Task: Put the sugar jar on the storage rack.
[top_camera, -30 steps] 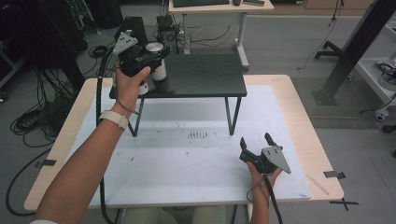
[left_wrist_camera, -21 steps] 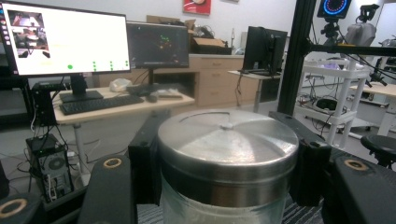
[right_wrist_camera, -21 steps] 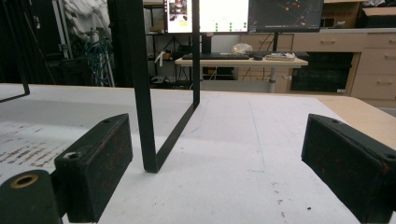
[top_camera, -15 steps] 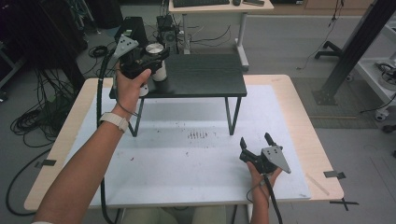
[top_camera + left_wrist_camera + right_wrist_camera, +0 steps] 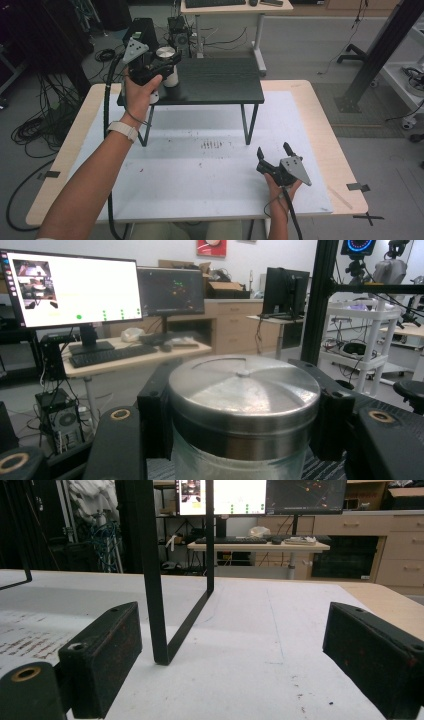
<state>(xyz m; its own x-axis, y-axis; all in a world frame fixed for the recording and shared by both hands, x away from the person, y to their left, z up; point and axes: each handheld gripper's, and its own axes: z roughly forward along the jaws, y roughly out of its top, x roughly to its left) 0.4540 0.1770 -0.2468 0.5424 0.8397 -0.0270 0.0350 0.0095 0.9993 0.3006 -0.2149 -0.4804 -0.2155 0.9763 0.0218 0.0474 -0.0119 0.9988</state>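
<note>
Tongs on the left squeeze the jar on both sides so it cannot tip on the black shelf. Right tongs rest wide open and empty on the table, waiting.

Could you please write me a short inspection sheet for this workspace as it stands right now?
Surface: white mat on a wooden table, with faint dark marks near the middle.
Job's things: glass jar with a metal lid, standing on the left end of the black raised shelf.
Clutter: nothing seen.
Grippers: left gripper shut on the jar just below the lid; right gripper open, resting low over the mat near the front right.
Cables: black cable trailing from the left gripper; more cables on the floor at left.
Surroundings: desks, monitors, a black post.
</note>
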